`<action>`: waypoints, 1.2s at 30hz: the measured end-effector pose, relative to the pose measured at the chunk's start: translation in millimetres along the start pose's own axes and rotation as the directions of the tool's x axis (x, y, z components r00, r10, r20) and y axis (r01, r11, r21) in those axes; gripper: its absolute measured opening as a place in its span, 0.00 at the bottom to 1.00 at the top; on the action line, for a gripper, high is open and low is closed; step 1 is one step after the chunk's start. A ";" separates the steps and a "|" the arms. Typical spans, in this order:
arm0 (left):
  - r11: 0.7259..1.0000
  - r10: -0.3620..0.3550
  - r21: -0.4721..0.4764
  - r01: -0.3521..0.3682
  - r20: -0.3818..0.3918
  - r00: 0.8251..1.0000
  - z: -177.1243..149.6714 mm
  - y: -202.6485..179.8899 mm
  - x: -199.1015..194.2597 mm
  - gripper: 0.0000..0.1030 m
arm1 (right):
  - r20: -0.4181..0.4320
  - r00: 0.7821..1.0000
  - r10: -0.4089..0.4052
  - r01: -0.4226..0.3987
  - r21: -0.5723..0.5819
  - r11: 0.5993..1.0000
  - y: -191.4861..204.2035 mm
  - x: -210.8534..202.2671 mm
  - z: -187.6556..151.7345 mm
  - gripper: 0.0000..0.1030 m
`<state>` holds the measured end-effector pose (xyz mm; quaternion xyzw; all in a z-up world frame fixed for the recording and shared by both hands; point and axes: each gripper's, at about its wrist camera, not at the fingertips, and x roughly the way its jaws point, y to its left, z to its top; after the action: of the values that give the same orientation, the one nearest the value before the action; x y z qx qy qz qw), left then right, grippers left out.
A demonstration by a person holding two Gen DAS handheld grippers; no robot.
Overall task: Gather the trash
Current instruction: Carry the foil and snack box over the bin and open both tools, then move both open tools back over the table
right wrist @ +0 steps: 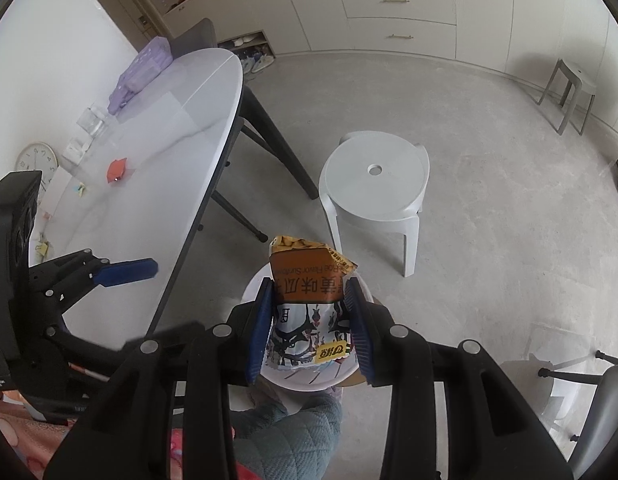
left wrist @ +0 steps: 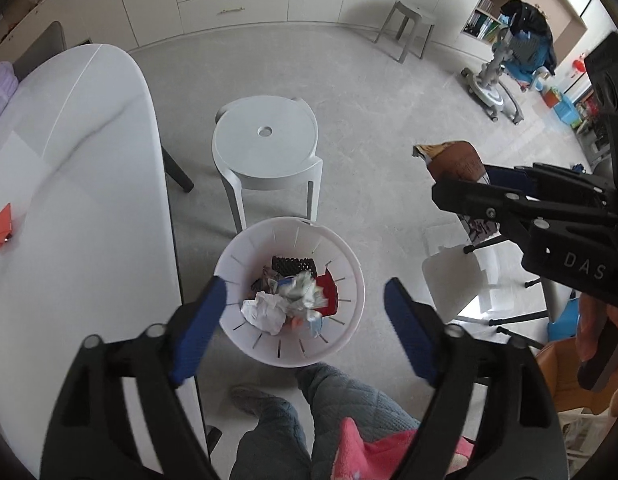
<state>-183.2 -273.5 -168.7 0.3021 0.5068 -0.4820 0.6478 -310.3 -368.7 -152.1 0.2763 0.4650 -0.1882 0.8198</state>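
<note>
A white slotted trash bin (left wrist: 351, 280) stands on the floor, holding crumpled paper (left wrist: 269, 312) and other scraps. My left gripper (left wrist: 305, 328) is open and empty right above the bin. My right gripper (right wrist: 309, 320) is shut on a brown and white snack bag (right wrist: 305, 280), holding it above the bin's rim (right wrist: 253, 284). In the left wrist view the bag (left wrist: 457, 160) and the right gripper (left wrist: 461, 188) hang to the right of the bin. A red paper scrap (right wrist: 117, 170) lies on the white table (right wrist: 161, 184).
A white round stool (left wrist: 265, 148) stands just behind the bin. The table (left wrist: 69, 200) is to the left, with a purple pack (right wrist: 145, 72), a clear cup (right wrist: 91, 122) and a clock (right wrist: 37, 158). A white chair (left wrist: 465, 284) stands right. My legs are below the bin.
</note>
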 end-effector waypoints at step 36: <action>0.962 0.116 -0.262 -0.078 0.136 0.984 -46.6 102.3 -81.9 0.81 | -0.099 0.994 -0.045 0.040 -0.050 0.998 71.7 45.1 -0.7 0.97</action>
<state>-106.8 -170.3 -115.2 0.2036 0.4991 -0.4017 0.7403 -247.8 -314.9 -171.5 0.2555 0.5156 -0.1805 0.7977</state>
